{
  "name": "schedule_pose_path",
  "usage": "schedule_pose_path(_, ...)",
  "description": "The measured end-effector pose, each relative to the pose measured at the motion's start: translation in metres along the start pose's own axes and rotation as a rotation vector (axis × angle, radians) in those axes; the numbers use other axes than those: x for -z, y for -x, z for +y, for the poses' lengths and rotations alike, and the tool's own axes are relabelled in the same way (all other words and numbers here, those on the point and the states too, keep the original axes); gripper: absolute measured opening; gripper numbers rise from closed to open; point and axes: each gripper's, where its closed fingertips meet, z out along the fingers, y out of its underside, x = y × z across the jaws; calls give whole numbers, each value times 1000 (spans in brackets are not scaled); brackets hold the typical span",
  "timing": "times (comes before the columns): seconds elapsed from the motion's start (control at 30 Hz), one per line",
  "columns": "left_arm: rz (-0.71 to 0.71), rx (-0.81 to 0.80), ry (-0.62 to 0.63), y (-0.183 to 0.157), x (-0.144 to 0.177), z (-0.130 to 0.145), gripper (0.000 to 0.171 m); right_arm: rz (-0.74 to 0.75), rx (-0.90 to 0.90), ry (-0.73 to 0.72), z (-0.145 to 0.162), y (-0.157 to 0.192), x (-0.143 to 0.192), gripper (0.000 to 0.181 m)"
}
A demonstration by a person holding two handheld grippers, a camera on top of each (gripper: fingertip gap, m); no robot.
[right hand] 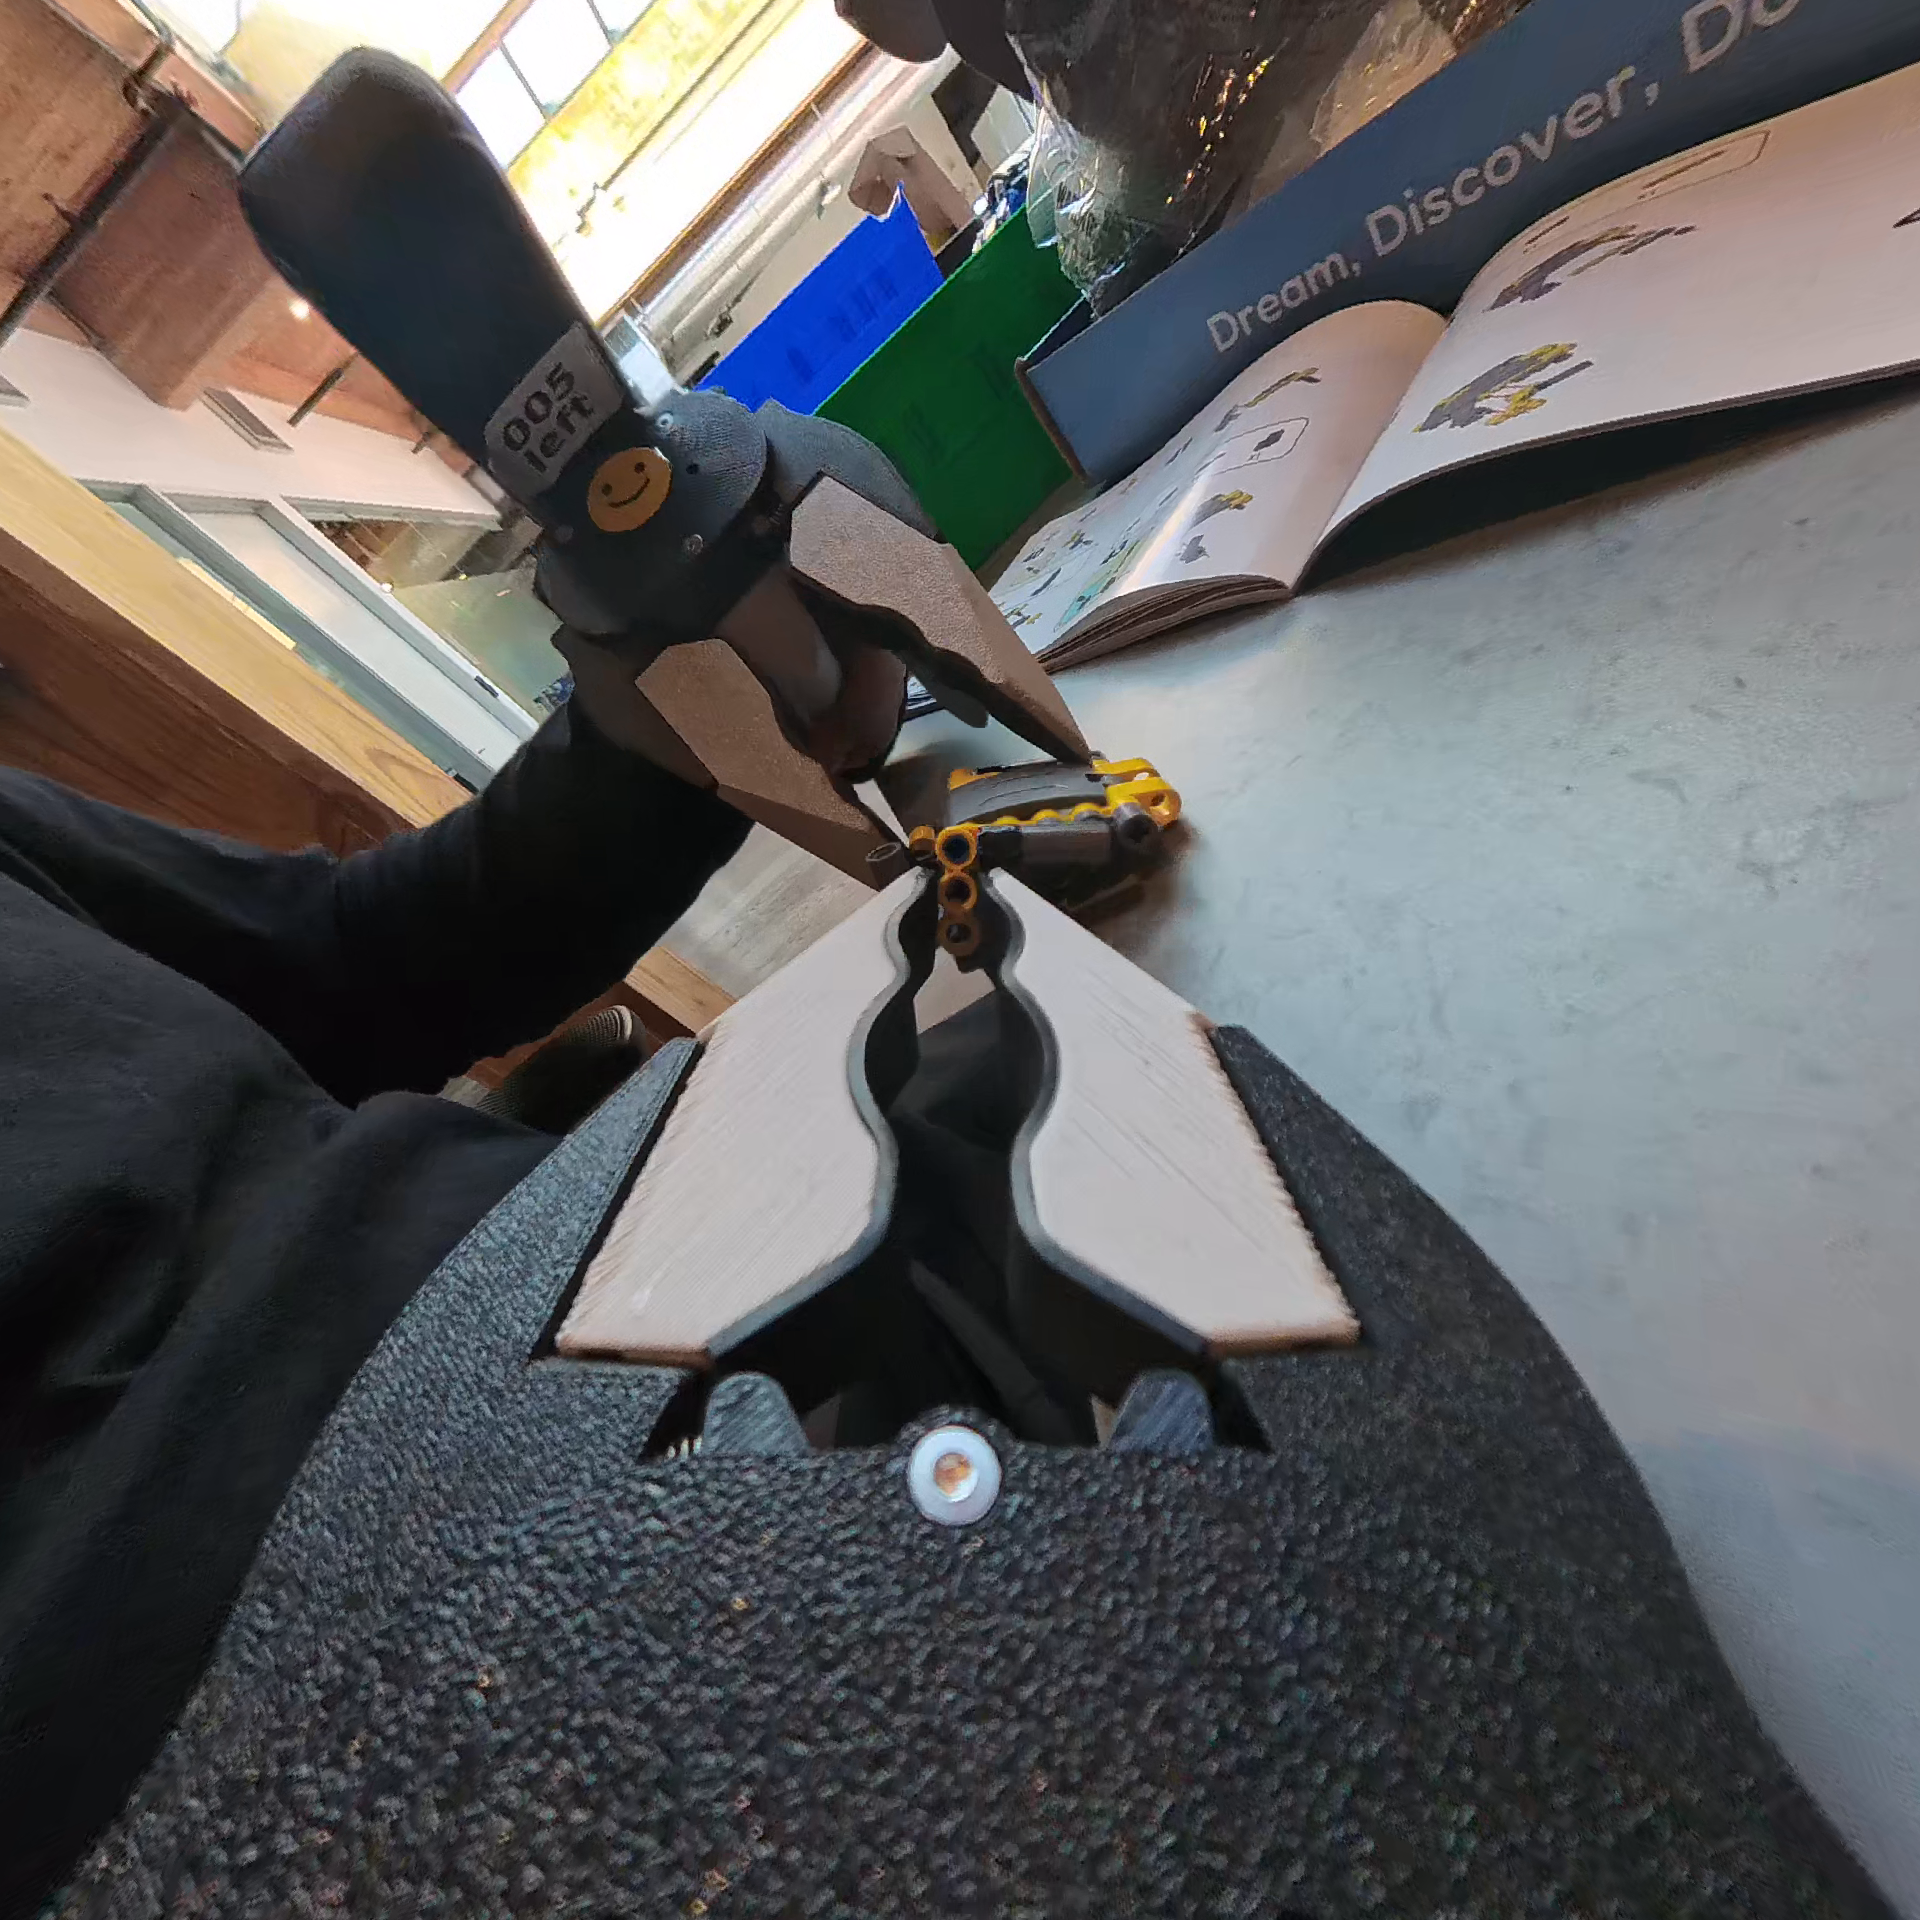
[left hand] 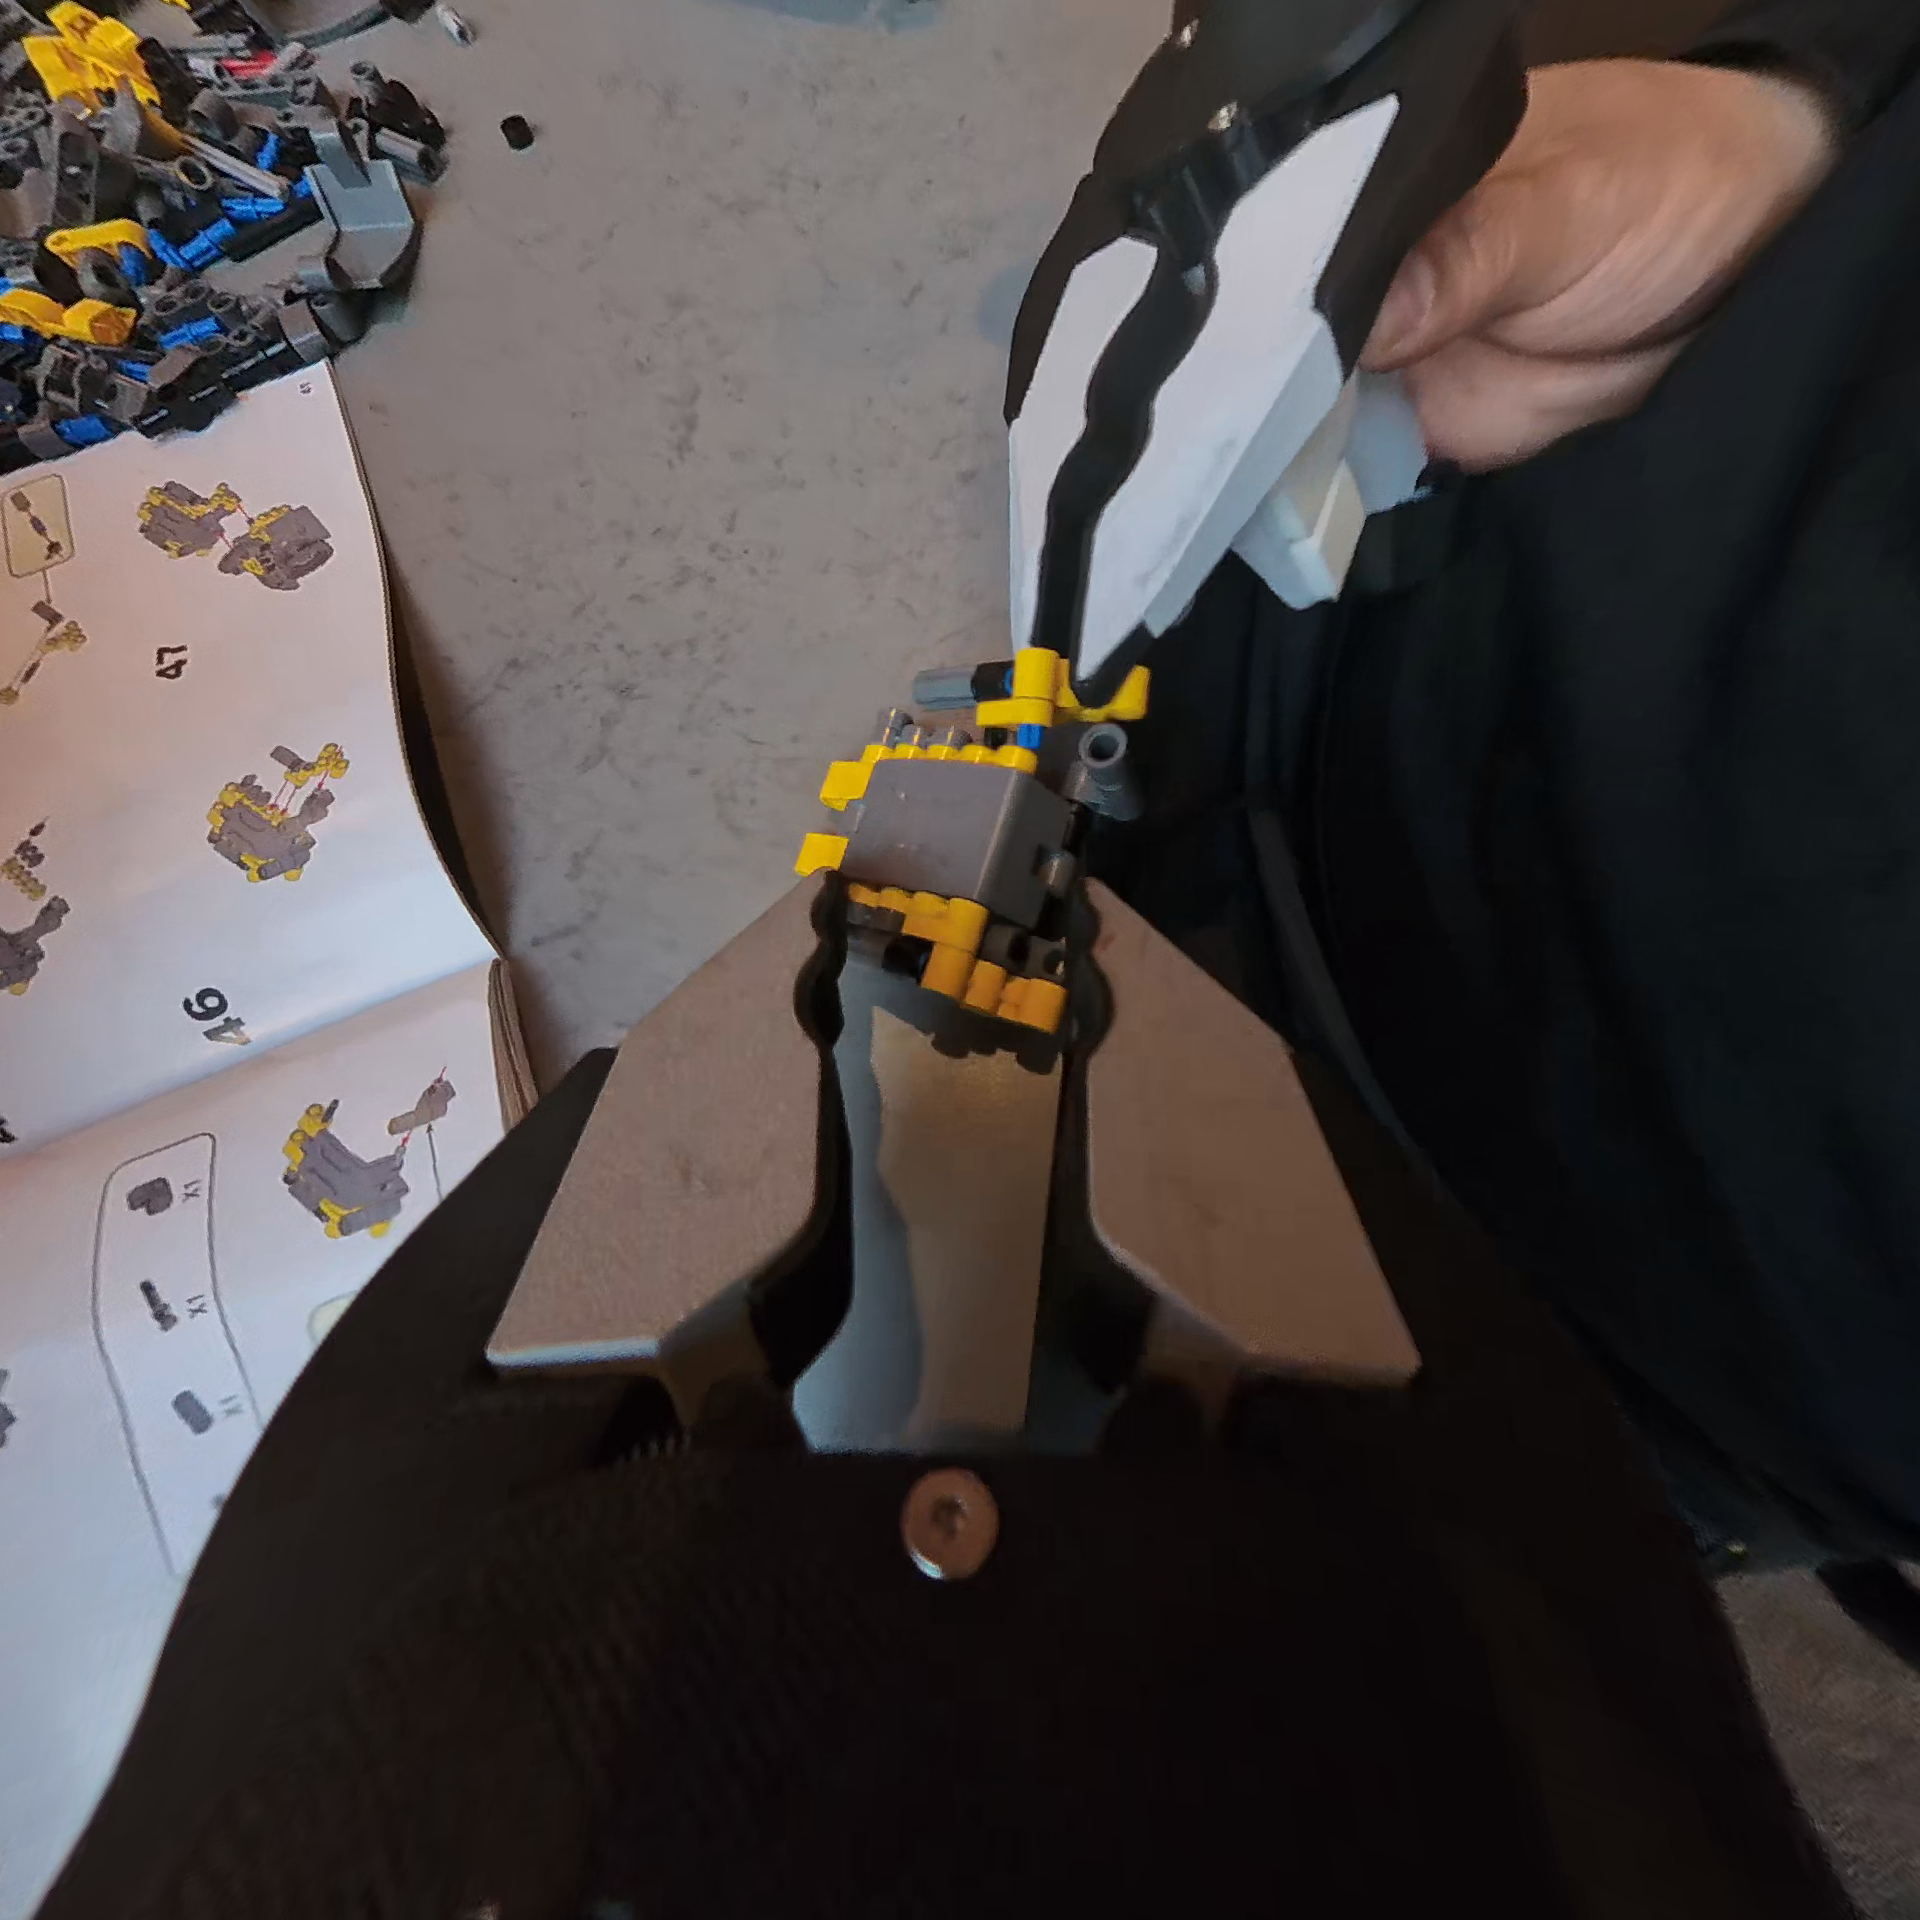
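Observation:
My left gripper (left hand: 956,909) is shut on a grey and yellow brick assembly (left hand: 951,831) and holds it by its lower part. My right gripper (right hand: 956,883) is shut on a small yellow holed beam (right hand: 956,914). In the left wrist view the right gripper (left hand: 1062,660) comes in from the upper right and holds the yellow beam (left hand: 1049,691) against the top of the assembly. In the right wrist view the left gripper (right hand: 987,800) straddles the assembly (right hand: 1039,795) at the near edge of the table. A hand (left hand: 1590,281) holds the right gripper.
A pile of loose black, blue, yellow and grey bricks (left hand: 156,208) lies at the far left of the grey table (left hand: 675,416). An open instruction booklet (left hand: 208,831) lies beside it and also shows in the right wrist view (right hand: 1351,447), with a dark blue box (right hand: 1455,197) behind it. Less than 4 cm separates the two grippers' tips.

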Motion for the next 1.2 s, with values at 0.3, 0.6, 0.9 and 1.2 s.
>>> schedule_pose_path(0.3, -34, 61, -33, -2, -1, -2, 39, -4, -26, -32, -3, -2, 1, 5)
schedule_pose_path(0.6, -36, 105, -72, -5, 0, -1, 39, -3, -50, -2, 0, 0, -1, 5)
schedule_pose_path(0.9, -42, 105, -78, -5, 0, -1, 39, 6, -45, 39, 2, 0, 5, 5)
schedule_pose_path(1.2, -64, 82, -62, -3, 2, 0, 39, 31, 63, 234, 7, 1, 6, 6)
